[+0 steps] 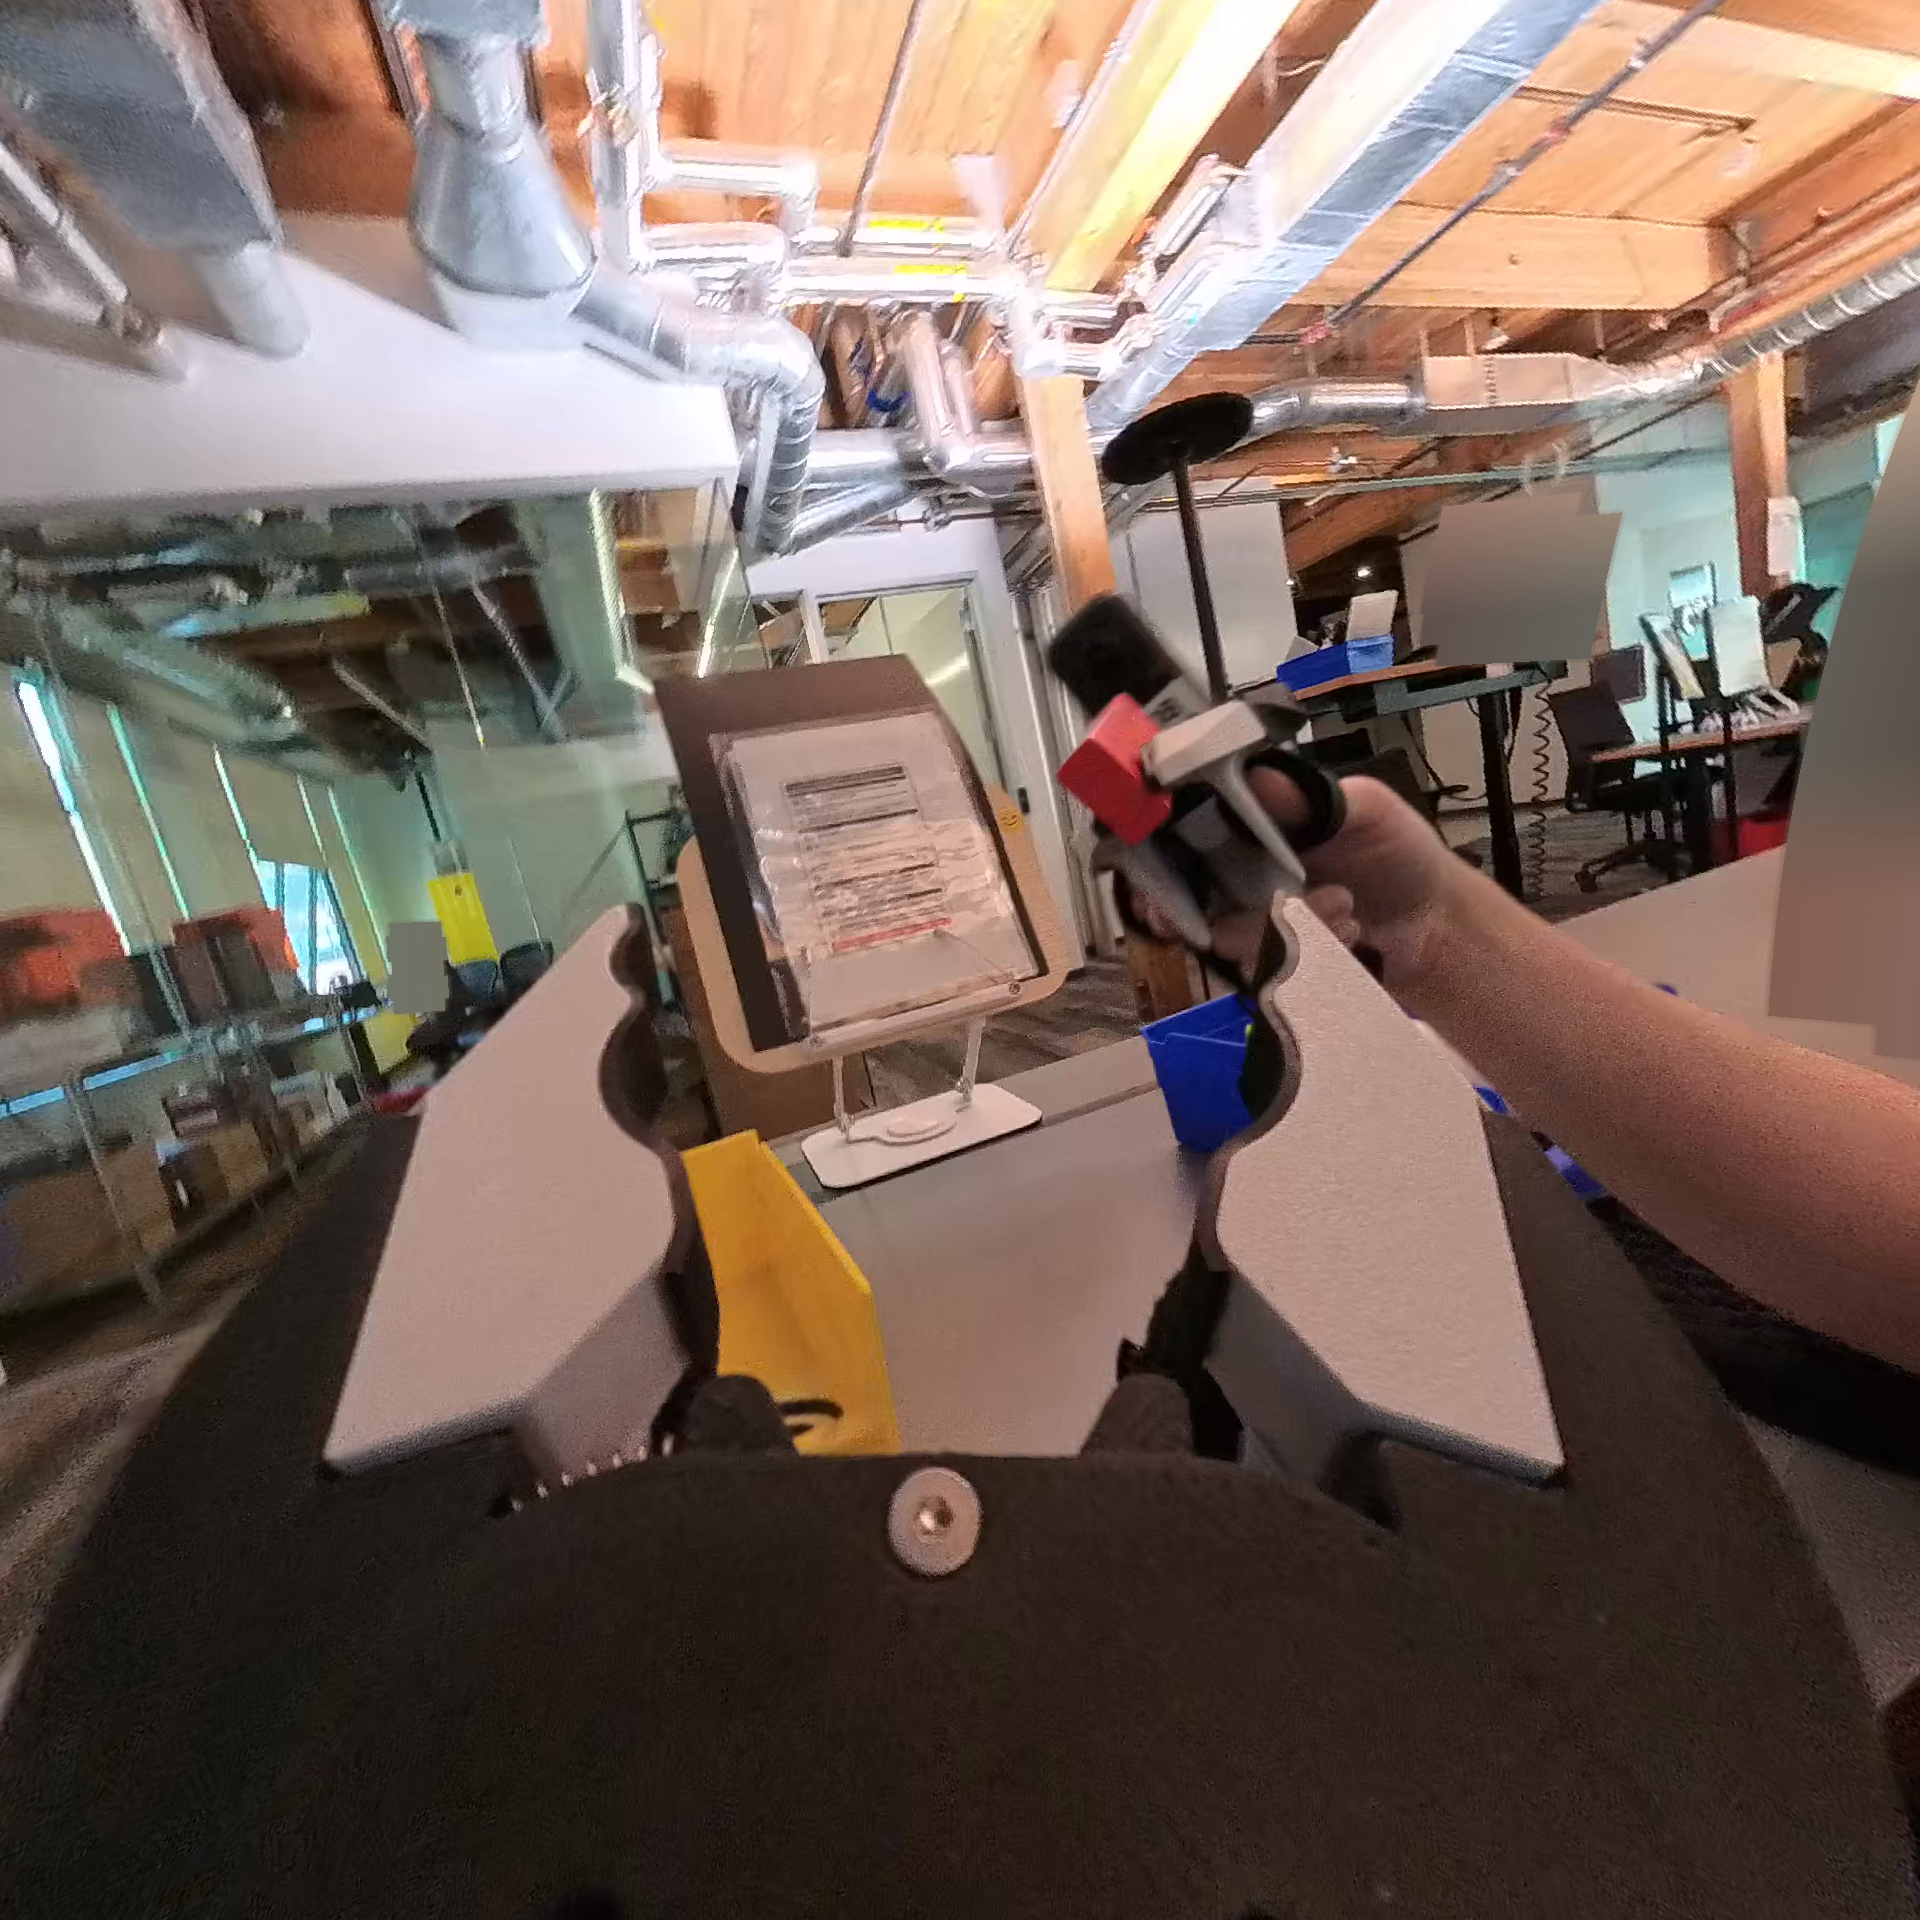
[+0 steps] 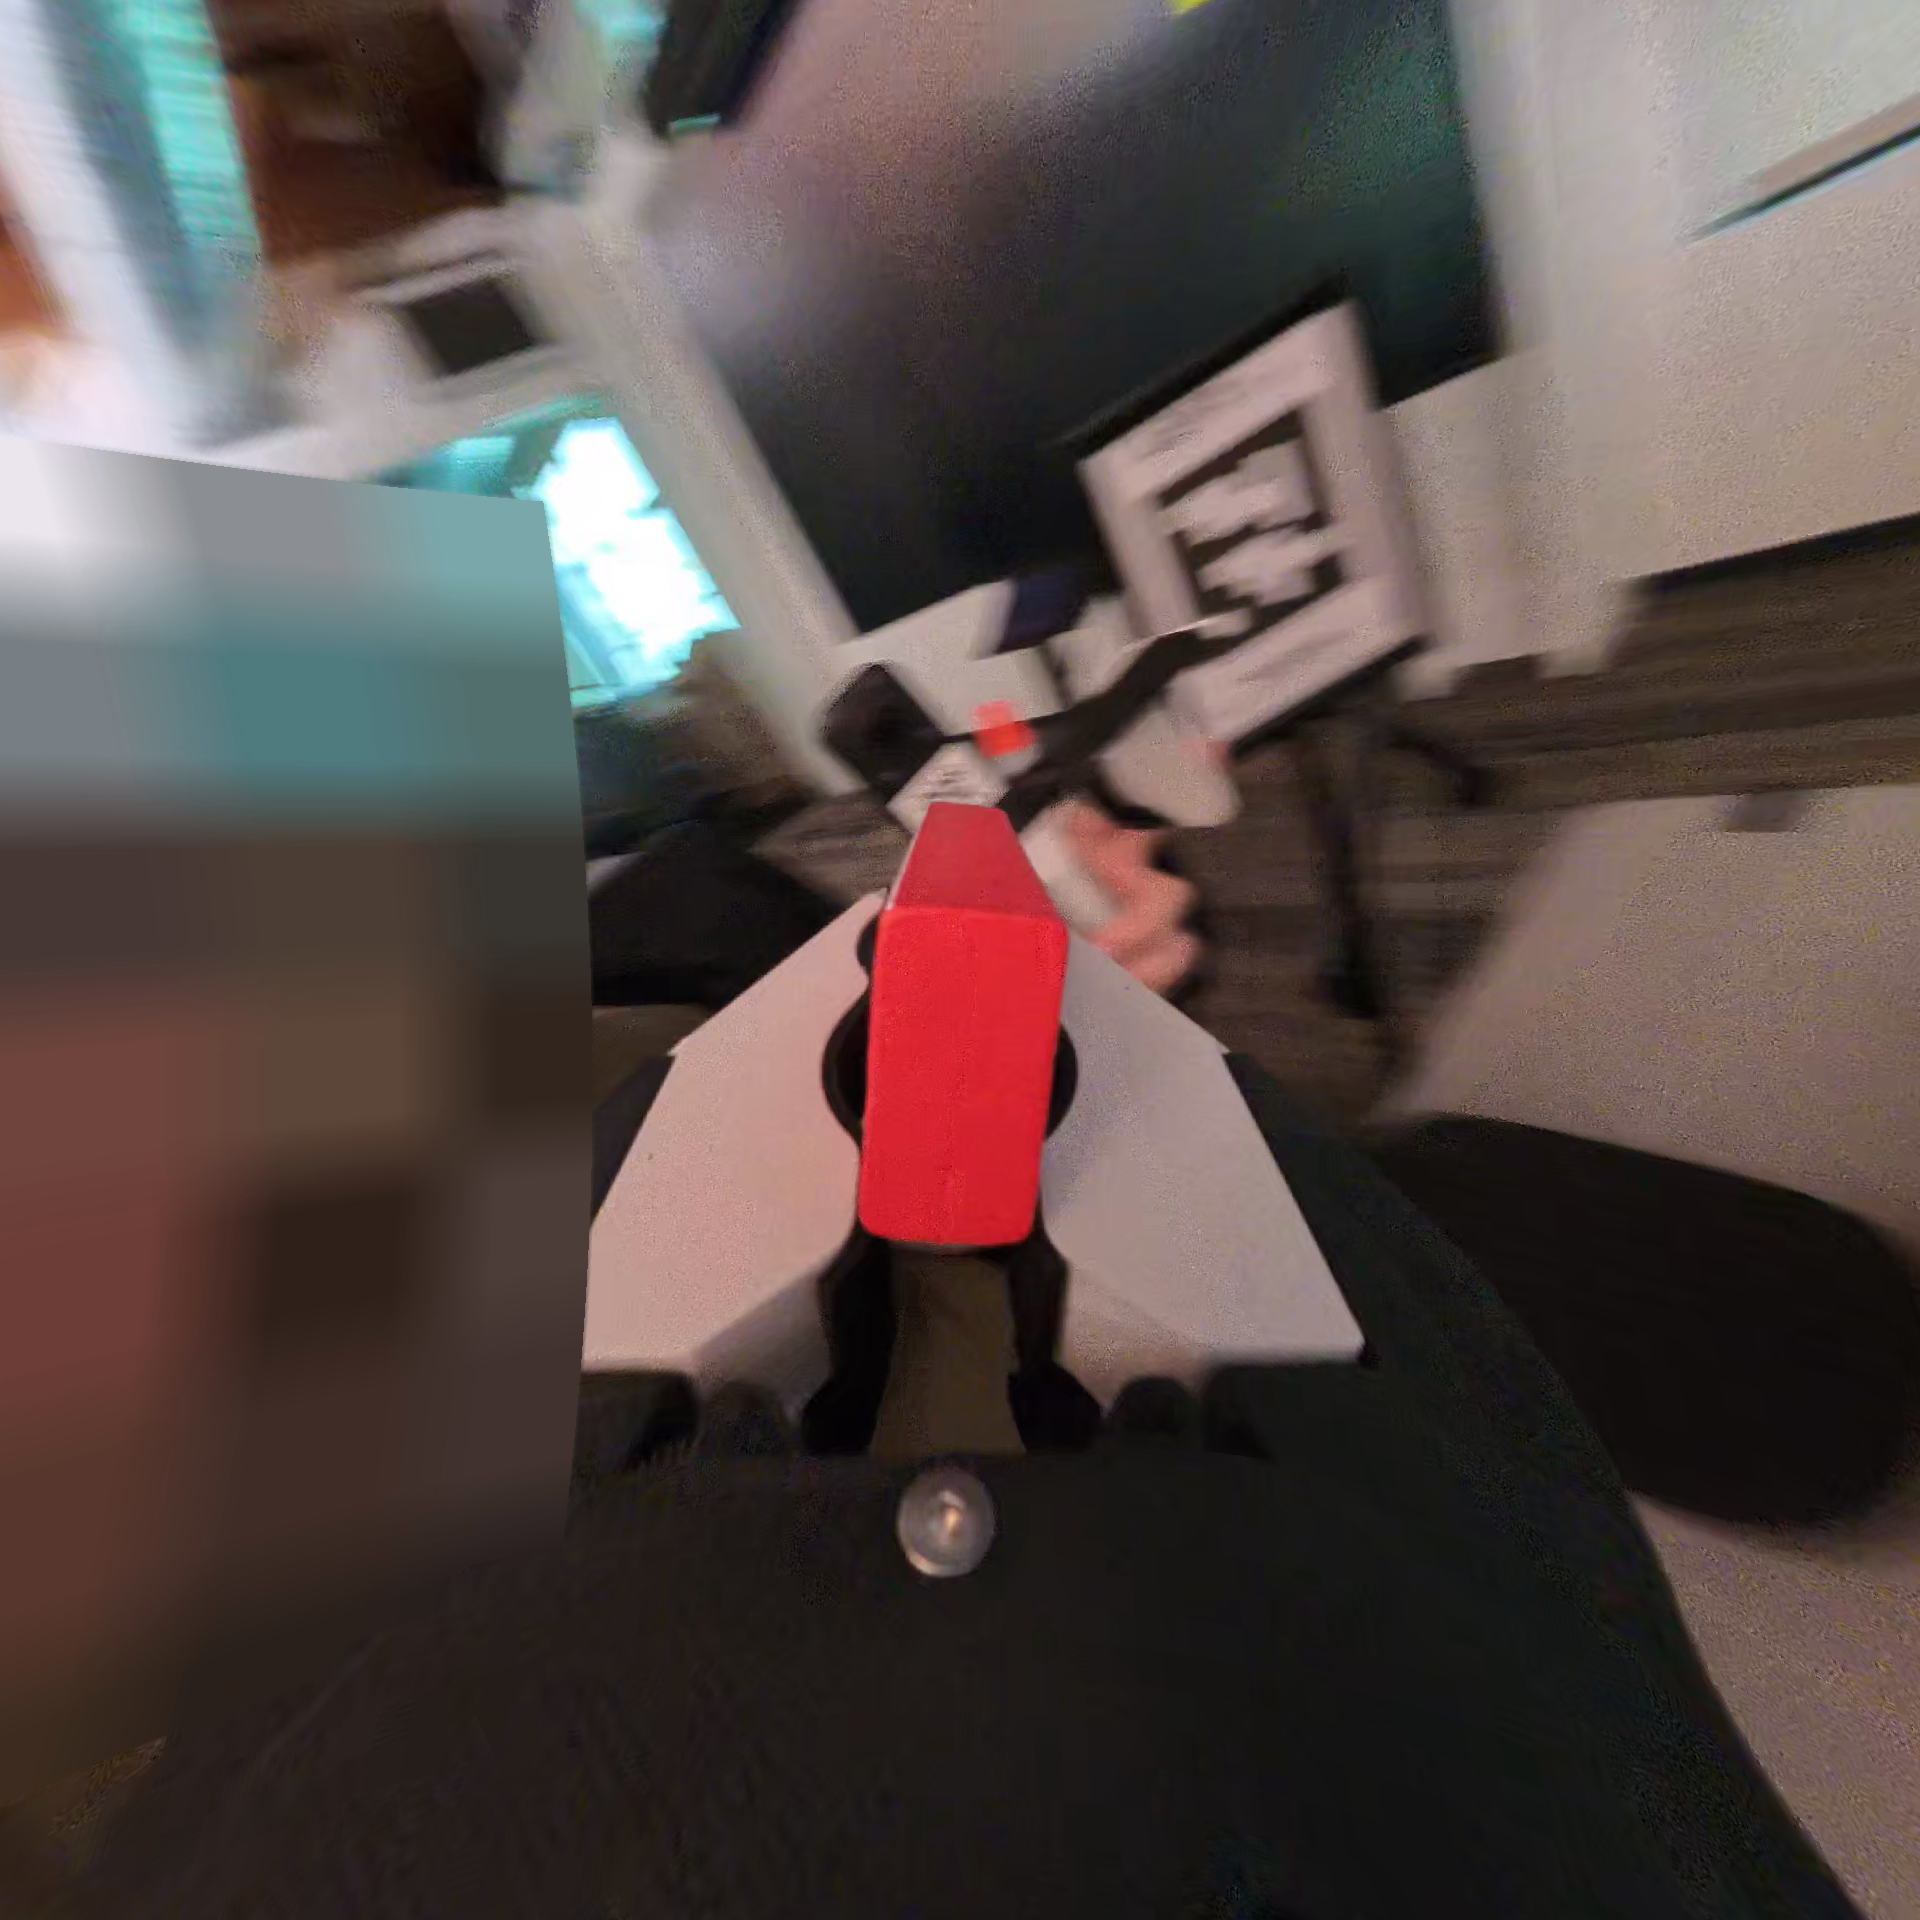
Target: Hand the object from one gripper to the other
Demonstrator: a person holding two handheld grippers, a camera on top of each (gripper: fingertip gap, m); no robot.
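A red block [image 2: 961, 1049] is clamped between the white fingers of my right gripper [image 2: 964, 987] and sticks out past their tips. In the left wrist view the same red block [image 1: 1117, 767] shows in the right gripper [image 1: 1148, 800], held up by a hand at the upper right, above and beyond my left fingertips. My left gripper [image 1: 951, 971] is open and empty, its white fingers [image 1: 540, 1174] spread wide. In the blurred right wrist view the left gripper [image 2: 1049, 738] shows farther off, held by a hand.
A yellow bin [image 1: 790, 1299] and a blue bin [image 1: 1195, 1070] stand on the grey table [image 1: 1018, 1278]. A framed sheet on a white stand [image 1: 873, 862] stands behind them. A forearm [image 1: 1621, 1101] crosses the right side. Desks and chairs fill the background. There is about 7 cm between the tips of the two grippers.
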